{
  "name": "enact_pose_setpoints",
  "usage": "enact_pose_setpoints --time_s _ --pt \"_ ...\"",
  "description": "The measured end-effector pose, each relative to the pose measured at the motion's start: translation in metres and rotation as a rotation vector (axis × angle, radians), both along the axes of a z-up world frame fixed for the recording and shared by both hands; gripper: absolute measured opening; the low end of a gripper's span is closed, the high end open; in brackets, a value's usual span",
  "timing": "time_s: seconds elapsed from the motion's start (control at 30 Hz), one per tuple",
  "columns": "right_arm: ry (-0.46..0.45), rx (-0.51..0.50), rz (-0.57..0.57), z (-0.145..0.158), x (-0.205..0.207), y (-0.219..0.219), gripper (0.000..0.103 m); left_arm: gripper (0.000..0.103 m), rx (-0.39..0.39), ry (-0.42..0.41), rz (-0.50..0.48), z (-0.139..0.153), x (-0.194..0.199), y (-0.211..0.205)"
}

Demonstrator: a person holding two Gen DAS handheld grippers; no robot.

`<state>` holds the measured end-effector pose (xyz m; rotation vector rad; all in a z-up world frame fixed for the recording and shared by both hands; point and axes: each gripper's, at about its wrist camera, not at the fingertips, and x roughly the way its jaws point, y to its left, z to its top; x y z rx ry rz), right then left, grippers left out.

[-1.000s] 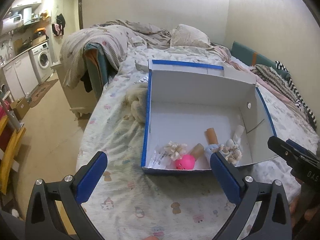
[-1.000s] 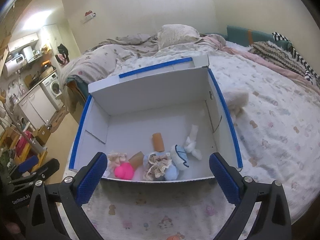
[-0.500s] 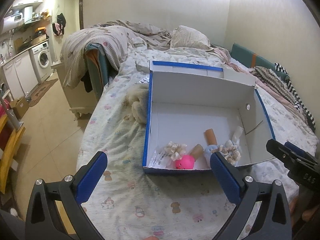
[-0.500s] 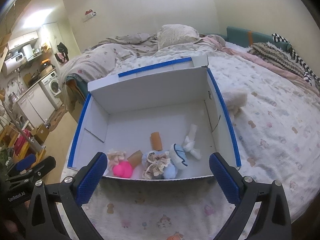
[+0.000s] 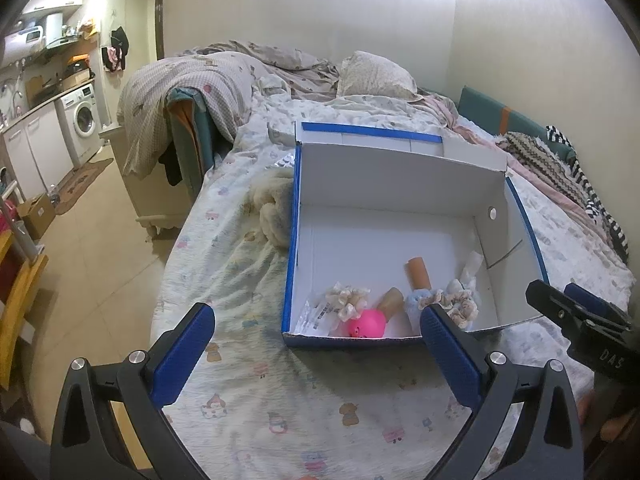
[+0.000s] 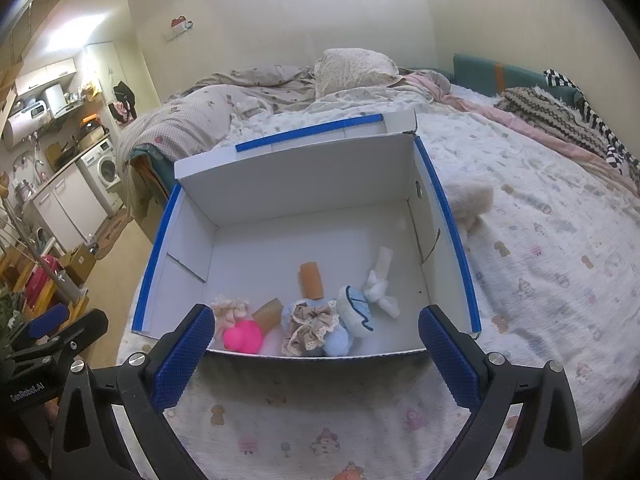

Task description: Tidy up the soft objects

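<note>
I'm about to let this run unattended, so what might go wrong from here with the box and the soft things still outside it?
1. The box sits on a soft, wrinkled bedspread; a nudge may shift or tip it.
2. The cream plush lies against the box's outer wall, so grasping it with the open left gripper may push the wall.
3. The small toys, like the pink ball, crowd the near wall, so dropping more there may spill some.

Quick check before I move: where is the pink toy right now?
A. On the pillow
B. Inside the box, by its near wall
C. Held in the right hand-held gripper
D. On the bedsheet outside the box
B: the pink toy lies on the floor of the box against its near wall; both hand-held grippers are open and empty.
</note>
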<state>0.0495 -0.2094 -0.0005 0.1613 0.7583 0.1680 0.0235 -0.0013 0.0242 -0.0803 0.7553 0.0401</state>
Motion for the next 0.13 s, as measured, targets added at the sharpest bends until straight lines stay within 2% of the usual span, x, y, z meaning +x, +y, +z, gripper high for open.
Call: enact_pose_setpoints --time_s 0.13 --pt "-0.003 0.002 0.003 -0.0004 0.0001 0.0001 0.103 0.103 -0.011 0.002 -0.008 -0.0014 -0.0004 0.0001"
